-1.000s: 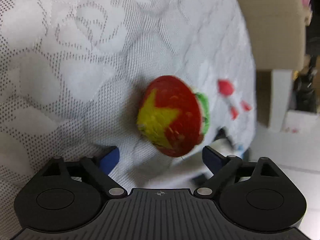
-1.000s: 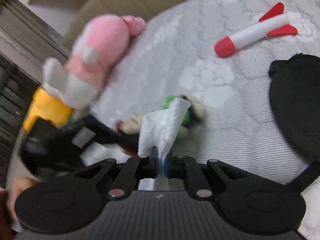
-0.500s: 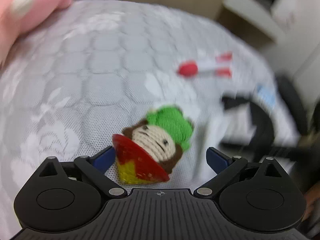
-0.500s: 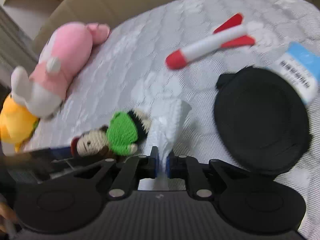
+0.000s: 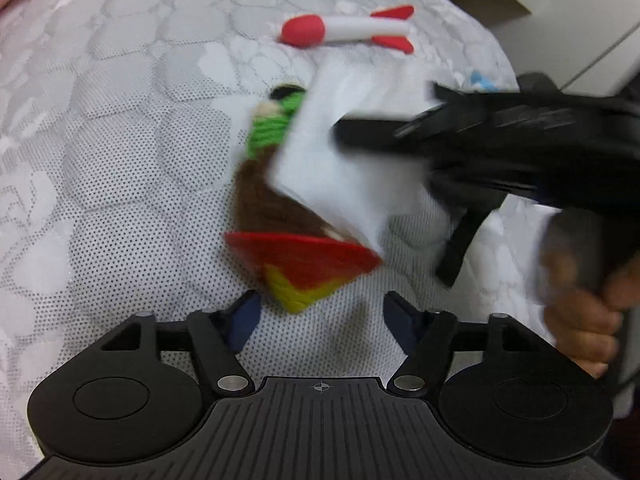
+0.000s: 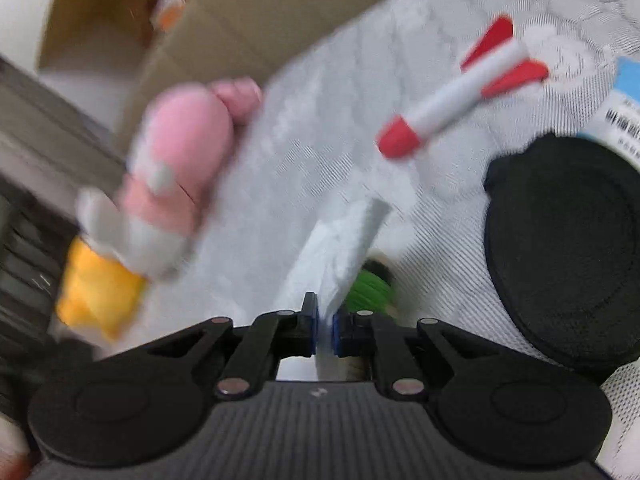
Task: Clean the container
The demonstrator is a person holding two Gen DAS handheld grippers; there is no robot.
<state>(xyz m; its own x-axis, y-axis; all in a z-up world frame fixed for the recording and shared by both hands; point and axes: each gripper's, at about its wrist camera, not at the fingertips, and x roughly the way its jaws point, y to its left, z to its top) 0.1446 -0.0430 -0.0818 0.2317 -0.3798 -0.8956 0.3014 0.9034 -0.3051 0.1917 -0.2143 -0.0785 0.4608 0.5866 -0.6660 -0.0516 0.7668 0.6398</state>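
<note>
Left gripper (image 5: pixel 320 318) first: jaws have just been closing but stand apart, pads clear of everything, and the doll (image 5: pixel 288 216) lies just ahead of them, not quite between them. Its red hat (image 5: pixel 304 254) is the near end; the brown body and green top run straight away from the tips. So the long axis points along the fingers, hat rim broadside to the gap.

Right gripper (image 6: pixel 324 330): jaws pressed together on a white tissue (image 6: pixel 340 240), which stands up from the pads. In the left view that tissue (image 5: pixel 340 152) hangs over the doll's far half, the right tool coming in from the right side.

And the container? Nothing here reads plainly as one; the black round lid (image 6: pixel 560 256) lies on the white mattress (image 5: pixel 120 160), right of the doll. The left is nearer the doll, by my reckoning; the right carries the wipe. The rocket (image 5: pixel 348 30) lies beyond, well apart.
</note>
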